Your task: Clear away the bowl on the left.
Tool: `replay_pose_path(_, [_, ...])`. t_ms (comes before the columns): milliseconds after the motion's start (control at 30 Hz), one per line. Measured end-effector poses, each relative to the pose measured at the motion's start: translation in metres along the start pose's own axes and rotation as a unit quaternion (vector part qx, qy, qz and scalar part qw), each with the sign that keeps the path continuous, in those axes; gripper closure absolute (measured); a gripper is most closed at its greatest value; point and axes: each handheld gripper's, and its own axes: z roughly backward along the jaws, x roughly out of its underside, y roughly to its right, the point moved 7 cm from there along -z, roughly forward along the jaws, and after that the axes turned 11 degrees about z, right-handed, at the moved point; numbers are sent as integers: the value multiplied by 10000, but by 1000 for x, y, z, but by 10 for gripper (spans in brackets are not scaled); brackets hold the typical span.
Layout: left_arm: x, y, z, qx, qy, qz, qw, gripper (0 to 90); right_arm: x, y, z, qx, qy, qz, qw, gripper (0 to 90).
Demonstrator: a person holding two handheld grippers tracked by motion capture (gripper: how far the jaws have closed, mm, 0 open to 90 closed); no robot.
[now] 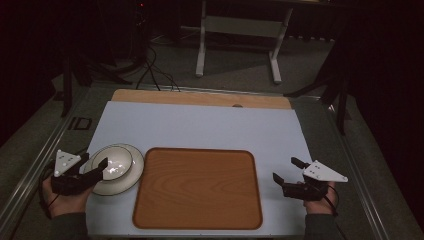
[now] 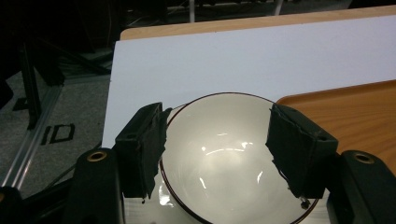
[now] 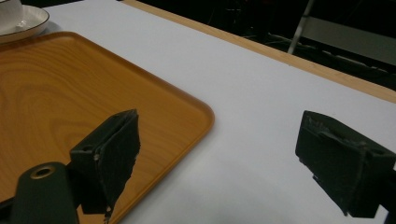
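A white bowl [image 1: 116, 161] with a dark rim sits on a white plate [image 1: 131, 179] at the left of the table, beside a wooden tray [image 1: 197, 187]. My left gripper [image 1: 95, 161] hovers over the bowl's near-left side. In the left gripper view its jaws [image 2: 217, 126] stand apart on either side of the bowl [image 2: 219, 149], close to the rim, and I see no pad pressing on it. The plate [image 2: 168, 200] peeks out beneath. My right gripper [image 1: 285, 169] is open over the white sheet, right of the tray, with nothing between its jaws [image 3: 219, 130].
The tray [image 3: 70, 93] lies bare in the middle of a white sheet [image 1: 200, 125] on the wooden table [image 1: 200, 97]. The plate [image 3: 28, 23] and bowl [image 3: 9, 9] show far off in the right gripper view. Metal rails and dark floor flank the table.
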Motion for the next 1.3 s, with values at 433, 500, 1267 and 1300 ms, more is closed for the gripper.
replay_pose_path(433, [0, -4, -8, -33, -69, 103, 9999, 369, 0, 1, -2, 19, -22, -16, 10000, 136])
replay_pose_path(500, [0, -5, -10, -40, -94, 119, 9999, 372, 0, 1, -2, 27, -9, -8, 10000, 136])
replay_pose_path(1267, [9, -28, -39, -468, -674, 571, 9950, 461, 0, 3, -2, 76, -12, -4, 10000, 136])
replay_pose_path(1300, [9, -29, -40, -474, -692, 583, 9948, 472, 0, 2, -2, 72, -9, 9, 10000, 136])
